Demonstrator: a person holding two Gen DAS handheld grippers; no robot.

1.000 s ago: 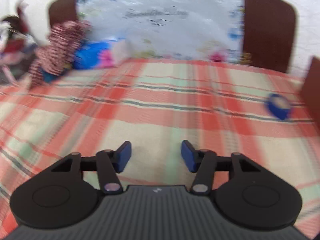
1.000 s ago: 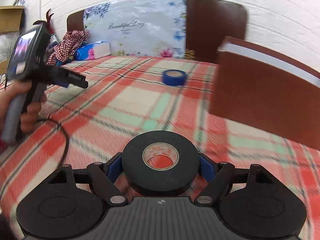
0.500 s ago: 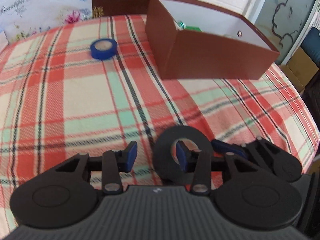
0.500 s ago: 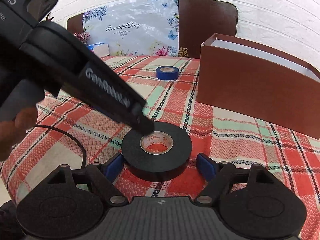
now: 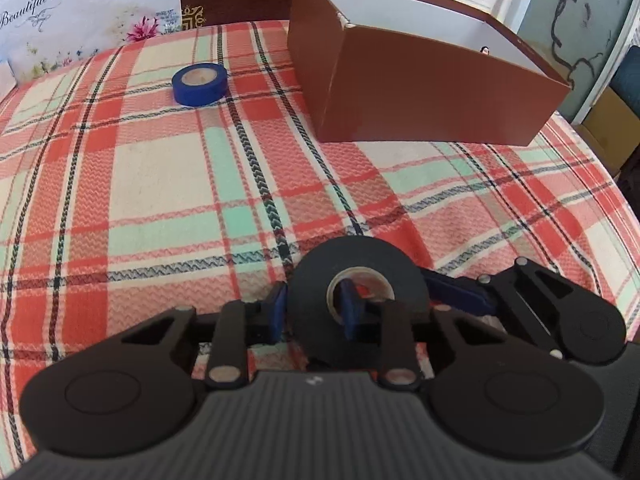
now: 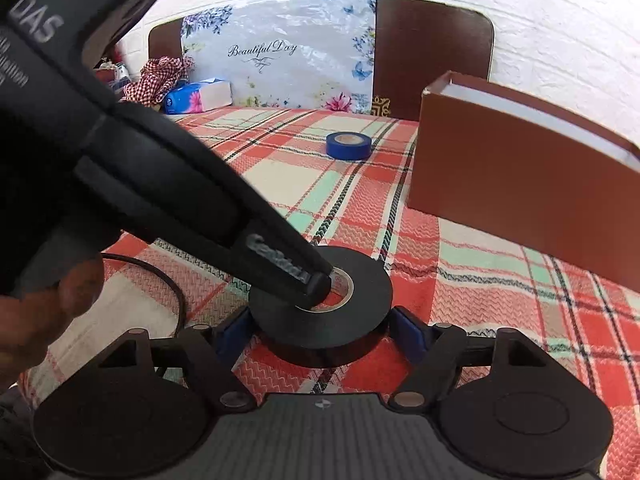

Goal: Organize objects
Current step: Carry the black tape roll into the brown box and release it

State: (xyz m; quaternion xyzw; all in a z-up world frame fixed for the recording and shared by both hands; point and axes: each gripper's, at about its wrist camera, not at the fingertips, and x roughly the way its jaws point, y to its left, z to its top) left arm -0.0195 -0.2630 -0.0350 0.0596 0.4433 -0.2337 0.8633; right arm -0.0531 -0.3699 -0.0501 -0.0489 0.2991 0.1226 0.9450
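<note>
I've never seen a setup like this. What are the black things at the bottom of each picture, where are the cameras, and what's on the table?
There is no robot here. A person holds a two-fingered tool in each hand, and a wide-angle camera on each one looks forward along its fingers. One picture is taken from the left tool, the other from the right tool.

On the checked cloth are a black tape roll, a blue roll farther back, and an open brown box.

Both tools are closing on the black roll. The left has one finger in its hole and one outside; the right straddles the whole roll. Neither seems to squeeze it yet.
</note>
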